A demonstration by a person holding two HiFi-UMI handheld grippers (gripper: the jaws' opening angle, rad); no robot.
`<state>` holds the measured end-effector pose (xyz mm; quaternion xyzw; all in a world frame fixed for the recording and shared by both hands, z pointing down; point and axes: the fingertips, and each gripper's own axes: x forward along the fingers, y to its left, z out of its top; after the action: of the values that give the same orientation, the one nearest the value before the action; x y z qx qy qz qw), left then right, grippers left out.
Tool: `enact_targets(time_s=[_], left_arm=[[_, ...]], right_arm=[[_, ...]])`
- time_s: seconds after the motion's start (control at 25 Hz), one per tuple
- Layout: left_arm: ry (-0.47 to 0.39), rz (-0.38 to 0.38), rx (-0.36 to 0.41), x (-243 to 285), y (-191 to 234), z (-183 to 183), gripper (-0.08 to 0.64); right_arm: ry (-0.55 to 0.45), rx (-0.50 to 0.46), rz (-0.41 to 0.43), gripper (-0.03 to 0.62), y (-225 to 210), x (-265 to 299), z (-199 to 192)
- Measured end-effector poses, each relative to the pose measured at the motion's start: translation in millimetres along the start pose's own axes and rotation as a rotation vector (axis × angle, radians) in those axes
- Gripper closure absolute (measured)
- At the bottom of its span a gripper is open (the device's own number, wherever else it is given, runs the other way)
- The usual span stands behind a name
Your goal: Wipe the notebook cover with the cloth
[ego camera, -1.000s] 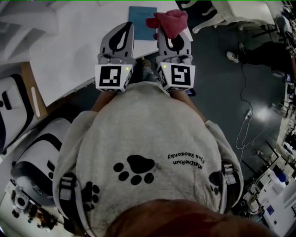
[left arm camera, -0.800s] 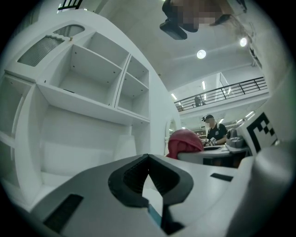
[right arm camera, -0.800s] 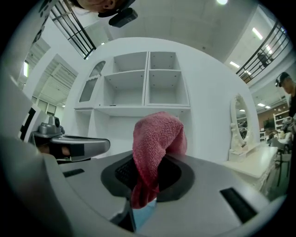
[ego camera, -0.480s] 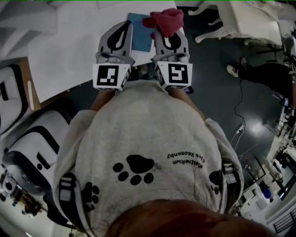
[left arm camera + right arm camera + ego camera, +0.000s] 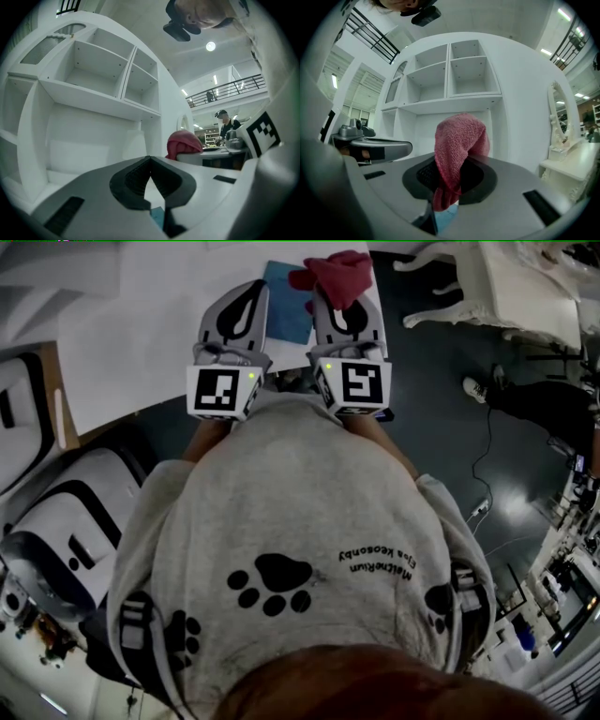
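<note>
A blue notebook (image 5: 284,304) lies on the white table (image 5: 141,343), between and just beyond my two grippers. My right gripper (image 5: 335,289) is shut on a red cloth (image 5: 336,274), which bunches up over its tips at the notebook's right edge. In the right gripper view the cloth (image 5: 457,143) hangs through the right gripper (image 5: 451,161), with a sliver of notebook (image 5: 446,216) below. My left gripper (image 5: 257,289) is shut on nothing, left of the notebook. Looking along the left gripper (image 5: 150,159), I see the cloth (image 5: 184,144) to the right and a bit of notebook (image 5: 157,216) underneath.
A white shelf unit (image 5: 454,75) with open cubbies rises behind the table. White furniture (image 5: 497,287) stands on the dark floor to the right, near a person's shoe (image 5: 480,390) and a cable (image 5: 483,507). White machines (image 5: 66,521) sit at the left.
The head view has drifted a little. Both grippers keep the same pose over the table, and the cloth stays in the right gripper.
</note>
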<state>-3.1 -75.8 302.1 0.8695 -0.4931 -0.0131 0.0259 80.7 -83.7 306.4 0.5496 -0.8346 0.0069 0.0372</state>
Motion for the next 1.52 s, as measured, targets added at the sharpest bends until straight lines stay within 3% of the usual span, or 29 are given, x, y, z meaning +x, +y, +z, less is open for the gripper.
enact_targets(time_s=[0.56, 0.84, 1.16, 1.52], left_arm=[[0.074, -0.098, -0.026, 30.3, 10.7, -16.5, 0.549], [0.134, -0.126, -0.035, 37.2, 25.9, -60.7, 0.549], [0.205, -0.153, -0.035, 44.2, 34.2, -106.8, 0.549], [0.293, -0.15, -0.062, 42.5, 38.2, -143.3, 0.549]], right_arm=[[0.05, -0.055, -0.076, 0.517, -9.6, 20.2, -3.4], [0.126, -0.096, -0.063, 0.517, -10.9, 43.0, -45.1], [0.22, -0.142, 0.023, 0.517, -6.1, 70.6, -89.0], [0.38, -0.125, 0.23, 0.517, 12.4, 90.7, -142.7]])
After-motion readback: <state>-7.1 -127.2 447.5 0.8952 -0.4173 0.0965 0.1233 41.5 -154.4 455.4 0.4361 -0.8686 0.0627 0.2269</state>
